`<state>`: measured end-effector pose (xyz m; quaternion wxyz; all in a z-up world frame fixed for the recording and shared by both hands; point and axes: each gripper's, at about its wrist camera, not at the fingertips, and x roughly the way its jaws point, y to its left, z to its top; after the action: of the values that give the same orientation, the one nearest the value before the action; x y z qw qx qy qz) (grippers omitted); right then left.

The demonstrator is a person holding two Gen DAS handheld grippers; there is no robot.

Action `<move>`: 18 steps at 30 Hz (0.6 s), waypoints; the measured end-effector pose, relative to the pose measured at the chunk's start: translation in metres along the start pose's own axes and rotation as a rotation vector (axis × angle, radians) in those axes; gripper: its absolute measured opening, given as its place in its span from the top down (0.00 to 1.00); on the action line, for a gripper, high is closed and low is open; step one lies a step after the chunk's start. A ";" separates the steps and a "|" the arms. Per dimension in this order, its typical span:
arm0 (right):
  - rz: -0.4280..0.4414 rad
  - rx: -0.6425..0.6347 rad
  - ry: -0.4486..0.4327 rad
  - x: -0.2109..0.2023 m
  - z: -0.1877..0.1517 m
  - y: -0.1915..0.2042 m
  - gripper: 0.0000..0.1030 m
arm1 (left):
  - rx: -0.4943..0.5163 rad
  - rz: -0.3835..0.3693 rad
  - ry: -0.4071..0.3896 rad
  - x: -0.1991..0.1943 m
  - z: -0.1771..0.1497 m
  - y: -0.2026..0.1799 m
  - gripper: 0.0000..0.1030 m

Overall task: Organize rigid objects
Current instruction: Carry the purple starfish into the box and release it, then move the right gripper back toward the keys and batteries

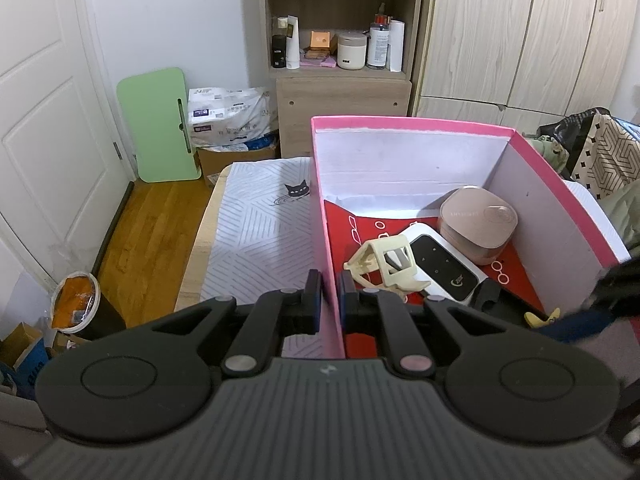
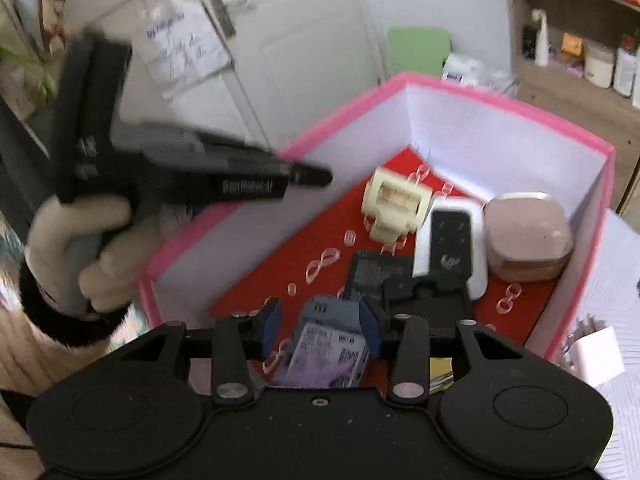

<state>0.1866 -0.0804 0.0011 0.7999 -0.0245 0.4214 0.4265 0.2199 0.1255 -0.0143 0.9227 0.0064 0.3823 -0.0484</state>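
jaws of left gripper point(image 1: 329, 296) clamp pink box point(image 1: 412, 123) wall; right gripper point(image 2: 320, 324) jaws part-open, packet point(image 2: 328, 344) between.

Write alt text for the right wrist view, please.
The right gripper hangs over a pink box, a grey pack between its fingers. Inside lie a cream holder, a white device and a pink case.

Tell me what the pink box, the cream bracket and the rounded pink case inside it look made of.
Pink box: likely cardboard, matte; thin flat walls, white inside. Cream bracket: probably hard plastic, dull; thin open struts, possibly printed. Rounded pink case: apparently smooth moulded plastic, satin sheen; soft highlight on its lid.
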 end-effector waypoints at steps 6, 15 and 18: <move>-0.088 0.044 -0.145 -0.057 -0.015 -0.017 0.27 | -0.001 -0.003 0.004 0.001 0.000 0.000 0.92; -0.271 0.156 -0.151 -0.103 -0.065 -0.049 0.27 | 0.007 0.001 0.009 0.003 0.000 -0.002 0.92; -0.298 0.224 -0.139 -0.097 -0.089 -0.059 0.27 | 0.008 0.000 0.008 0.003 0.000 -0.002 0.92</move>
<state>0.1428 -0.2170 -0.0077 0.8791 0.0320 0.4018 0.2543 0.2222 0.1237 -0.0162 0.9211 0.0104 0.3859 -0.0498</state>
